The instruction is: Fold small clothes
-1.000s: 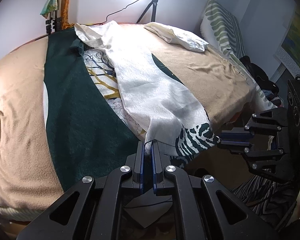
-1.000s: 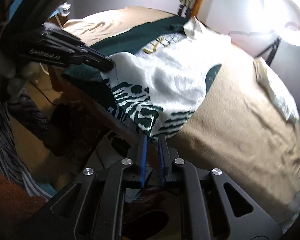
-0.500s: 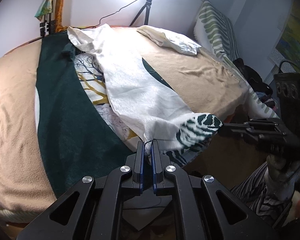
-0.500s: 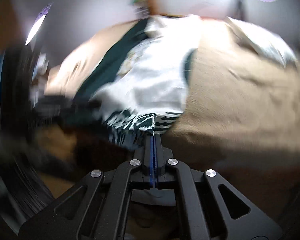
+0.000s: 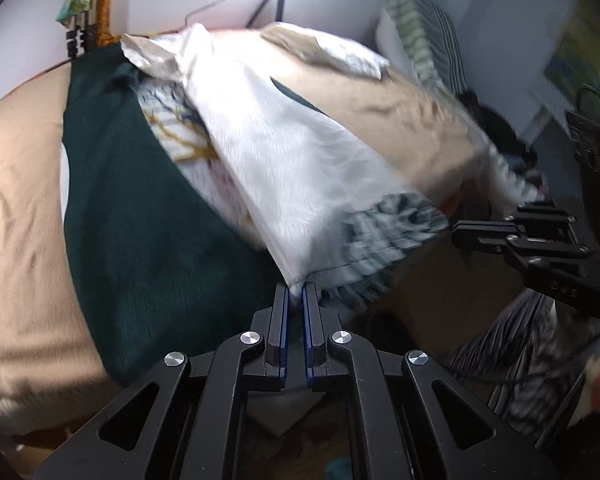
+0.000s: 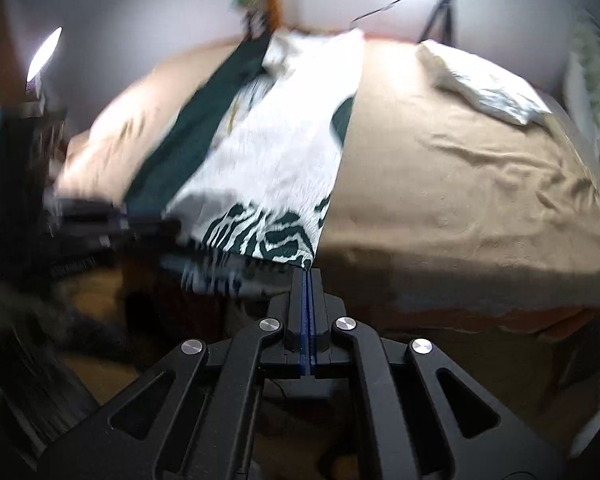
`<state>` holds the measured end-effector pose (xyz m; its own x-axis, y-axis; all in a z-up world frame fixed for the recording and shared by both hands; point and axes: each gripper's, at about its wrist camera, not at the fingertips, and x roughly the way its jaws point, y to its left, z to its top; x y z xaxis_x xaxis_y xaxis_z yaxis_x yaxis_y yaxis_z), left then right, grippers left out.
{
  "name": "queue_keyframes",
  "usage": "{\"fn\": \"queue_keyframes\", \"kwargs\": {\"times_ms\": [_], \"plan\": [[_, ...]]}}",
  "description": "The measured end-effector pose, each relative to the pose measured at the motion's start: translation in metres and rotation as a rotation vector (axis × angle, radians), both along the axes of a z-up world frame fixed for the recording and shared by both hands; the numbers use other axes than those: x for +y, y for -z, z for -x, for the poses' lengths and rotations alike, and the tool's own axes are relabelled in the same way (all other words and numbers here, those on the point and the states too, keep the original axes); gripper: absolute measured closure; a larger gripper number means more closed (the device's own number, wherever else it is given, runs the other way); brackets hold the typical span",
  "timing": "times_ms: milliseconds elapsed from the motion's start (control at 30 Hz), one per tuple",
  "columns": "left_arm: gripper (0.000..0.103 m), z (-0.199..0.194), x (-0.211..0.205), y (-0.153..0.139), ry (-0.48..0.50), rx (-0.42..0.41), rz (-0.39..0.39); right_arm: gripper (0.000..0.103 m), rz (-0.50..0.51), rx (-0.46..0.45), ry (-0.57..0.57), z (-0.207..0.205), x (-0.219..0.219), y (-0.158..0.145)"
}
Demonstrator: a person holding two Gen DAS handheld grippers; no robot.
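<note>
Your left gripper (image 5: 295, 295) clamps white garment's (image 5: 284, 168) hem corner | your right gripper (image 6: 308, 276) pinches its zebra-print corner | soft, slack fabric on tan bedspread (image 6: 460, 184)

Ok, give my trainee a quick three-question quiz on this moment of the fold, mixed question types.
1. True or false: both grippers are shut on the near hem of the white garment.
2. Multiple choice: the zebra-like dark print sits at the garment's A) far collar end, B) near hem by the right gripper, C) middle.
3. Short answer: what lies on the tan bed cover directly to the left of the white garment, in the left wrist view?

Key
1. True: the left gripper pinches one hem corner, and the right gripper the other.
2. B.
3. A dark green cloth.
</note>
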<state>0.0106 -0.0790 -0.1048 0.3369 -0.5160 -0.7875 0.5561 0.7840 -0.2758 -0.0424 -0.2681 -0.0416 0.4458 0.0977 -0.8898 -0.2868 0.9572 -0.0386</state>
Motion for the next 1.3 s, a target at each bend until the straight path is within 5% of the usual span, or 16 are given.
{"fn": "queue_keyframes", "kwargs": {"times_ms": [133, 167, 233, 267, 300, 433, 633, 800, 967, 1133, 1167, 1233, 1300], "plan": [[0.094, 0.016, 0.018, -0.005, -0.011, 0.041, 0.040, 0.098, 0.060, 0.032, -0.005, 0.009, -0.016, 0.013], [0.091, 0.017, 0.025, -0.009, -0.025, 0.040, 0.054, 0.090, 0.002, 0.036, 0.014, 0.008, -0.025, 0.011], [0.070, 0.016, 0.042, -0.016, -0.093, 0.021, 0.065, 0.065, -0.122, 0.040, 0.048, -0.001, -0.039, 0.007], [0.068, 0.014, 0.050, -0.017, -0.135, 0.012, 0.064, 0.047, -0.170, 0.035, 0.068, -0.006, -0.045, 0.004], [0.068, 0.011, 0.059, -0.017, -0.179, 0.012, 0.062, 0.043, -0.212, 0.035, 0.086, -0.014, -0.051, 0.003], [0.068, 0.000, 0.083, -0.004, -0.304, 0.107, 0.071, 0.043, -0.319, 0.112, 0.125, -0.039, -0.057, 0.015], [0.068, 0.008, 0.091, 0.009, -0.336, 0.159, 0.072, 0.044, -0.407, 0.202, 0.155, -0.060, -0.066, 0.039], [0.068, 0.006, 0.096, 0.017, -0.353, 0.212, 0.120, 0.095, -0.453, 0.239, 0.092, -0.065, -0.055, 0.041], [0.068, 0.005, 0.102, 0.021, -0.348, 0.264, 0.208, 0.099, -0.466, 0.166, 0.089, -0.061, -0.062, 0.020], [0.072, 0.001, 0.105, 0.023, -0.338, 0.300, 0.303, 0.099, -0.496, 0.196, 0.099, -0.063, -0.070, 0.024], [0.075, 0.000, 0.104, 0.024, -0.338, 0.299, 0.305, 0.099, -0.510, 0.210, 0.091, -0.063, -0.069, 0.026], [0.101, -0.002, 0.104, 0.025, -0.339, 0.300, 0.311, 0.099, -0.519, 0.223, 0.084, -0.064, -0.068, 0.029], [0.101, -0.001, 0.105, 0.025, -0.340, 0.301, 0.325, 0.090, -0.510, 0.231, 0.084, -0.065, -0.069, 0.030]]}}
